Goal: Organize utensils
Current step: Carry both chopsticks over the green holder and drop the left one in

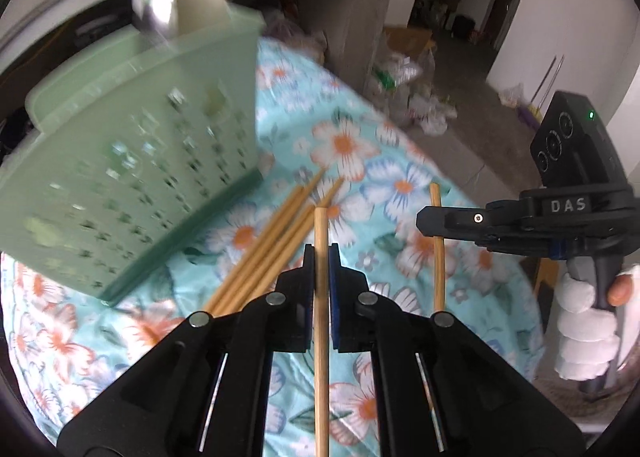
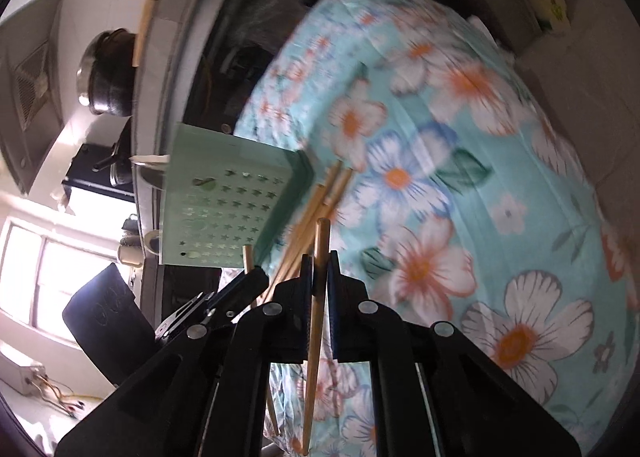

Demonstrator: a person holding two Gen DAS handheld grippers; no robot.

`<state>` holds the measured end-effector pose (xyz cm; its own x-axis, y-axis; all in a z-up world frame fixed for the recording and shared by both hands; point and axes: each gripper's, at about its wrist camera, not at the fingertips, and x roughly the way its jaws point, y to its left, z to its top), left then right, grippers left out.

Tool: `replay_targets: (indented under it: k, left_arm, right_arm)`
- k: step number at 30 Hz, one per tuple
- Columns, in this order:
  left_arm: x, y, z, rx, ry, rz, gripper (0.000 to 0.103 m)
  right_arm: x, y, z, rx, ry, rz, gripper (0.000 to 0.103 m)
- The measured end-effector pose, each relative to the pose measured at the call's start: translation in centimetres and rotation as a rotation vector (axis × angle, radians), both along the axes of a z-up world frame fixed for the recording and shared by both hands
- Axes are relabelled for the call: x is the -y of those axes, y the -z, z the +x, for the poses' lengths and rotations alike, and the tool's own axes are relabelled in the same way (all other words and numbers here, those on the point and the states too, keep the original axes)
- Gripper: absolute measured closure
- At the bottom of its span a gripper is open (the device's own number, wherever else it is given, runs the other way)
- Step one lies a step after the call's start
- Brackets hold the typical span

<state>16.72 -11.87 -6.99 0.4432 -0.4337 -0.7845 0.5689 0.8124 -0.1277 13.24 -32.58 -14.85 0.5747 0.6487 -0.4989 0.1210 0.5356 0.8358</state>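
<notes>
The left claw [image 1: 321, 257] is clamped on a slim, light wooden chopstick [image 1: 321, 337], which runs upright between its pads. The right claw [image 2: 319, 269] pinches a second wooden chopstick [image 2: 314, 333] the same way. A loose bundle of wooden chopsticks [image 1: 268, 257] lies on the worktop's turquoise cloth with orange and white flowers [image 1: 400, 185], just beside the pale green perforated plastic utensil holder [image 1: 132, 177], from which a shiny metal spoon [image 1: 160, 5] sticks up.
</notes>
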Motion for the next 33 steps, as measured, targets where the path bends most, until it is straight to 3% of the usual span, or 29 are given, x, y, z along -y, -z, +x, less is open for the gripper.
replay_targets:
  k: [8,17,24,33]
  left_arm:
    - [-4.2,-6.7,-1.4,0.118,-0.074,-0.156,0.097]
    - [-7.8,-12.4,-3.0,0.238,-0.135,-0.254,0.097]
    - [-11.1,-17.5,-3.9,0.354,-0.191,-0.346,0.097]
    - [-14.6,-23.0,-3.1,0.535,-0.299,-0.456,0.097]
  right_arm:
    - [-1.2,-6.6,-0.4,0.191,-0.024,-0.162,0.096]
    - [-2.9,-12.6,-2.2,0.379,-0.045,-0.353,0.097]
    - [-3.6,-14.9,-3.0,0.448,-0.050,-0.426,0.097]
    - [-3.8,-16.4,-3.0,0.495,-0.045,-0.437,0.097]
